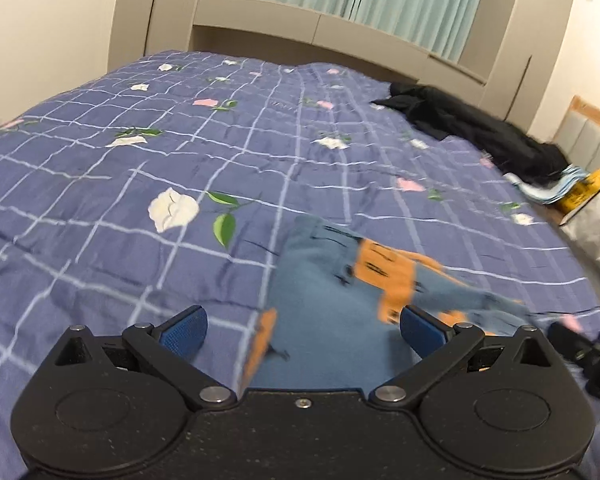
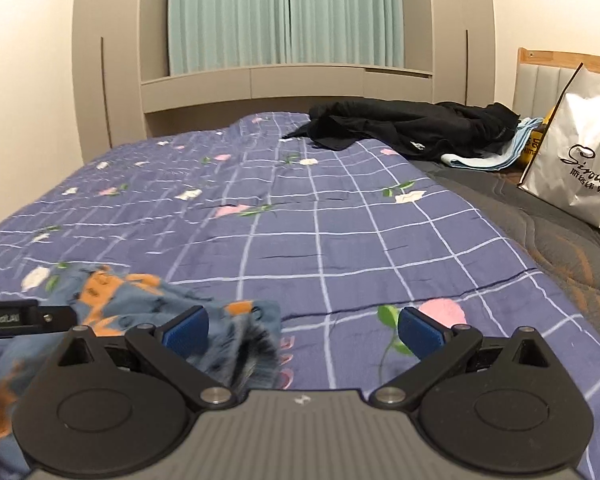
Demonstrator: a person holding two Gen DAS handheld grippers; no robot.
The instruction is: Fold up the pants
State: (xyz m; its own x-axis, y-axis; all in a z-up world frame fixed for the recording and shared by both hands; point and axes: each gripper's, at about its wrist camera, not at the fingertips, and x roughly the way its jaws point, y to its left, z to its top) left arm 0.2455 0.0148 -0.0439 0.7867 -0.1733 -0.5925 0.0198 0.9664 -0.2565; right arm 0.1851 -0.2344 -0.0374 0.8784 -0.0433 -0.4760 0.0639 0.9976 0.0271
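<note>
Both claws wide, holding nothing: left claw (image 1: 303,330) over blue-orange pants (image 1: 332,280) on bed quilt (image 1: 100,168); right claw (image 2: 302,330) beside them; black clothes (image 2: 404,128) at 1 o'clock, white bag (image 2: 580,160) at 2

A home bedroom: a bed (image 2: 340,216) spread with a blue checked quilt printed with white and pink flowers fills the room, backed by pale green curtains (image 2: 284,12) set in beige built-in cabinets (image 2: 112,60). A padded headboard (image 2: 540,76) with a wooden frame stands at right, near a heap of black clothing (image 2: 412,128) and a white shopping bag (image 2: 580,160) resting on the mattress.
</note>
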